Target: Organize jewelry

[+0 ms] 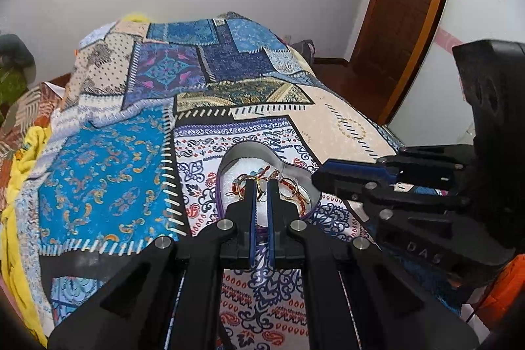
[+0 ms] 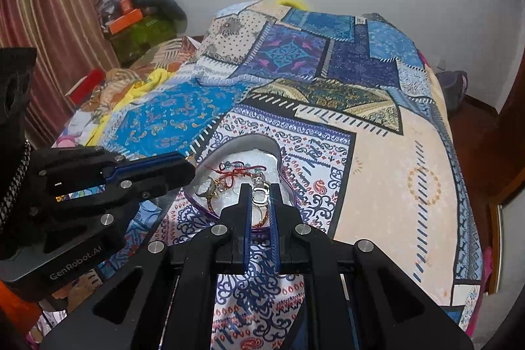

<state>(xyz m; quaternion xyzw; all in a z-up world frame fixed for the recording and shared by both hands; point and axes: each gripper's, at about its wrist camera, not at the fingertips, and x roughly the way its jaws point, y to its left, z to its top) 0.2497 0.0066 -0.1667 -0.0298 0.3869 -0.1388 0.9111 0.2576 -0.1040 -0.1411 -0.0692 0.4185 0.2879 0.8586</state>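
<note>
A heart-shaped box with a white lining lies on the patchwork bedspread and holds gold rings, red and beaded bracelets and a purple cord. It also shows in the right wrist view. My left gripper hovers over the box with its jaws narrowly parted, a small ring between the tips. My right gripper is over the same box, jaws narrowly parted around a silver ring. Whether either ring is pinched or just lies behind the tips, I cannot tell.
The patchwork bedspread covers the bed; its right edge drops to the floor. A wooden door stands at the right. Striped curtains and cluttered boxes are at the left. A yellow cloth lies along the bed's left side.
</note>
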